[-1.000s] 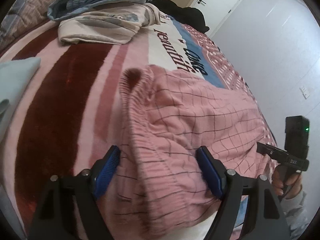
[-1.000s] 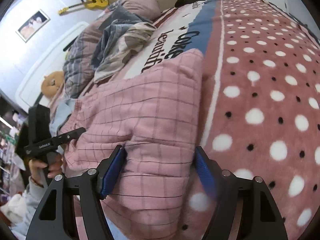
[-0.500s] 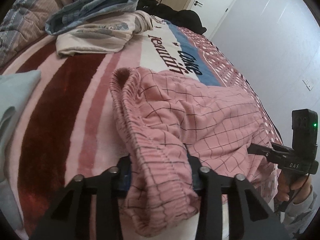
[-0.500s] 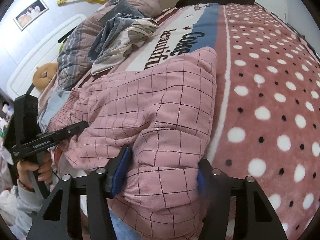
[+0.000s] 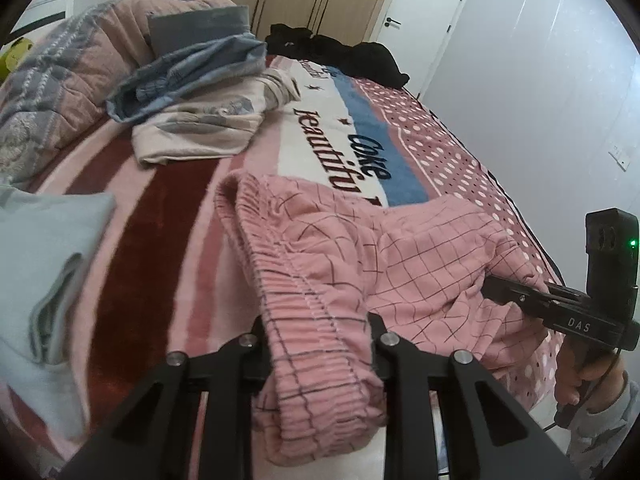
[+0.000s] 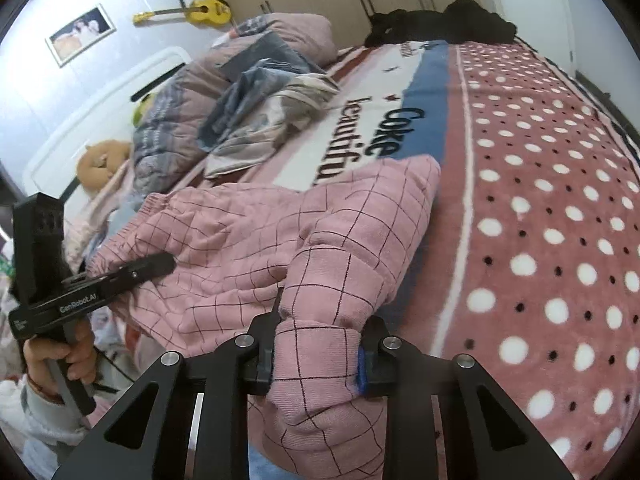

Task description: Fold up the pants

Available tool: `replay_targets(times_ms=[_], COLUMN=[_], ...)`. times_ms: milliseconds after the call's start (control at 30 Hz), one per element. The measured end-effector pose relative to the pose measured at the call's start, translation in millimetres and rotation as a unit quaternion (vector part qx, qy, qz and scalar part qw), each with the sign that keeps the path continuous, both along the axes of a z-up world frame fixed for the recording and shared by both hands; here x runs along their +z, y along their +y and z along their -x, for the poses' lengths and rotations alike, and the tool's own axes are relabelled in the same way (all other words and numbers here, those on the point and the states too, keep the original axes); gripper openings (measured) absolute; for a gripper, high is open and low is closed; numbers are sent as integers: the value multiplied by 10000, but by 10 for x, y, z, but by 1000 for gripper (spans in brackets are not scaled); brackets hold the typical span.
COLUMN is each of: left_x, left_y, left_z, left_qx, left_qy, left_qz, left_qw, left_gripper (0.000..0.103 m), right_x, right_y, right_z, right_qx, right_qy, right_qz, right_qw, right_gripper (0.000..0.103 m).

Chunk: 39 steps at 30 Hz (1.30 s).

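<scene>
Pink checked pants (image 5: 400, 248) lie bunched across the near part of the bed. My left gripper (image 5: 320, 344) has the elastic waistband (image 5: 304, 292) between its jaws; they are closing and the pads press on the fabric, lifting it. In the right wrist view the pants (image 6: 240, 240) spread to the left, and my right gripper (image 6: 320, 344) is closing on the leg end (image 6: 316, 400), pads squeezing it. Each gripper shows in the other's view: the right gripper (image 5: 496, 286) at the far right, the left gripper (image 6: 160, 264) at the left, each in a hand.
The bed has a blanket (image 5: 160, 240) in pink and dark red stripes, polka-dotted (image 6: 540, 200) on the right. A folded light blue cloth (image 5: 44, 264) lies left. Crumpled clothes (image 5: 200, 120), a quilt (image 5: 60, 80) and black garments (image 5: 340, 56) lie farther back. A white wall (image 5: 560, 80) runs along the right.
Both grippers went from wide open around the pants to closed on them. Both have risen, pulling the waistband and the leg end up off the blanket.
</scene>
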<state>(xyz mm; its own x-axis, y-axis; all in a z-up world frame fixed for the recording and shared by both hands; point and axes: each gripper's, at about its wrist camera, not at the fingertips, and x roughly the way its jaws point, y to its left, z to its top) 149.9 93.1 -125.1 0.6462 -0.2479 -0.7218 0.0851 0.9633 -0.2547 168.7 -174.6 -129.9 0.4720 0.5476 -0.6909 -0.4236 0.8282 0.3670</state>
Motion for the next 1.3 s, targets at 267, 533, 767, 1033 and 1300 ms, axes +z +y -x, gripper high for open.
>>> replay_targets(times_ms=[267,533,767,1033,1300], left_x=[-113,-416,-742,-549,240], left_y=[487,975,891,639,890], left_z=[43,-65,-201,-272,-139], left_qx=[249,219,163,130,186], left_qy=[398,783,1331,1241,502], left_qz=[298,1595,1897,1747,1081], left_qw=[9985,9839,9726,9767,9927], left_gripper=[28,67,73,25,22], right_x=[-93,-226,-396,-319,258], right_y=[333,148,212,407,707], right_z=[-17,-141,-291,-186,-92], right_qx=[447,224,318,279,209], right_qy=[424,894,1304,1057,457], right_qz=[-160,-437,-548,-408,-365], right_qw=[9980,9948,9894,9932,9981], right_gripper=[30,47,58,21,18])
